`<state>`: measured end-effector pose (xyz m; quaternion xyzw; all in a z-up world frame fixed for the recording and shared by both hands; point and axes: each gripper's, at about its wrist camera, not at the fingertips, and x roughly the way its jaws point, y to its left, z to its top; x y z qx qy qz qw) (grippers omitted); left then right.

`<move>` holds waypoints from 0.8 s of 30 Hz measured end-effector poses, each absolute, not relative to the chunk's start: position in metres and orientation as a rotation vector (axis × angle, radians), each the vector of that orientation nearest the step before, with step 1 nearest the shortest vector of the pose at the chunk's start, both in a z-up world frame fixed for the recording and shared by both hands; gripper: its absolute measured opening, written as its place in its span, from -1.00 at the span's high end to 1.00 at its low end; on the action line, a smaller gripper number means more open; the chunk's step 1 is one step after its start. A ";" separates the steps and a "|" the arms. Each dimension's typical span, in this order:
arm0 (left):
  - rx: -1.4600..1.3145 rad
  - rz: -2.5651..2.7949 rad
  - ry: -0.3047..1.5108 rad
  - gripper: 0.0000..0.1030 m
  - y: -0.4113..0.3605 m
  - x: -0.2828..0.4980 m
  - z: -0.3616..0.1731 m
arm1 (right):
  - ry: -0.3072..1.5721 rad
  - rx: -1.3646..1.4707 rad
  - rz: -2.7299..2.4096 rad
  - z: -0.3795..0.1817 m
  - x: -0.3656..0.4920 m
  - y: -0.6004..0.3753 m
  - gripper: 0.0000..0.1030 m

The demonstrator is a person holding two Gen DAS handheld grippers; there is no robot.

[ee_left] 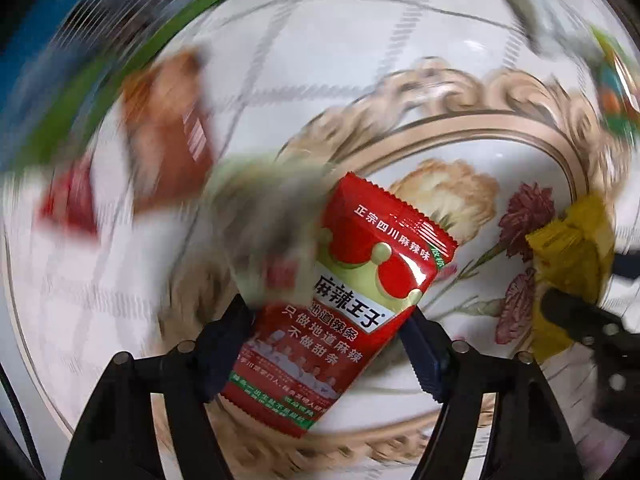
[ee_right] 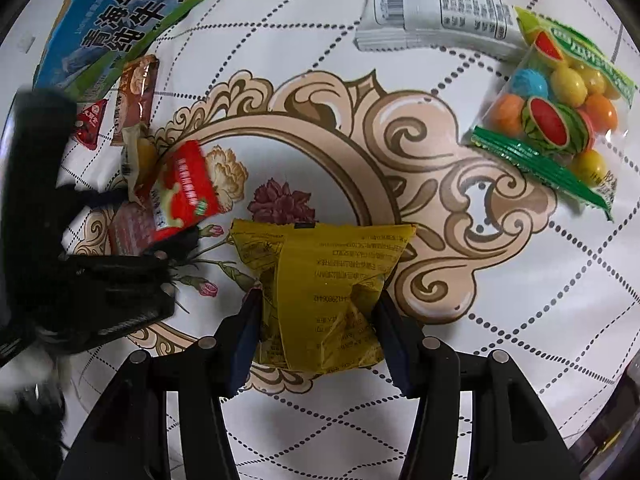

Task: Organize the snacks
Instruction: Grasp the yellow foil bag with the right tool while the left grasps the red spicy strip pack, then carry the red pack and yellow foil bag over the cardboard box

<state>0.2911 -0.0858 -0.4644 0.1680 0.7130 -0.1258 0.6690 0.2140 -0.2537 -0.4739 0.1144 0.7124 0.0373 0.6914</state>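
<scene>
The left gripper's (ee_left: pixel 332 344) fingers (ee_left: pixel 224 344) press the sides of a red packet (ee_left: pixel 352 292), a glossy foil sachet with crimped ends and white lettering, held tilted above the tablecloth (ee_left: pixel 340 24). The right gripper's (ee_right: pixel 318 334) fingers (ee_right: pixel 246 332) are clamped on a yellow packet (ee_right: pixel 324 280), a crinkled, puffy pillow bag with a back seam and small print, lifted over the same cloth.

The cloth is smooth, white, crossed with dotted diamond lines, and printed with a tan scrolled oval frame (ee_right: pixel 360 148) around painted flowers. This frame serves as the landmark. Both held packets hang over its inside, the red one towards its left in the right wrist view, the yellow one at its lower middle.

Left of the frame lie a brown sachet (ee_right: pixel 136 96) and a small red triangular pack (ee_right: pixel 90 122); a pale wrapper (ee_right: pixel 134 156) sits just beside the red packet. Beyond them, at the upper left, is a blue and green milk carton (ee_right: pixel 120 20). Above the frame lies a flat white pack (ee_right: pixel 432 4) with a barcode. Right of the frame is a clear bag (ee_right: pixel 556 108) with green ends, holding round candies in yellow, orange, blue and watermelon print.
</scene>
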 end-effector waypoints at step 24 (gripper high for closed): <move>0.005 -0.107 1.485 -0.02 -0.060 0.257 -0.402 | 1.534 0.195 0.043 -0.470 0.219 -0.232 0.01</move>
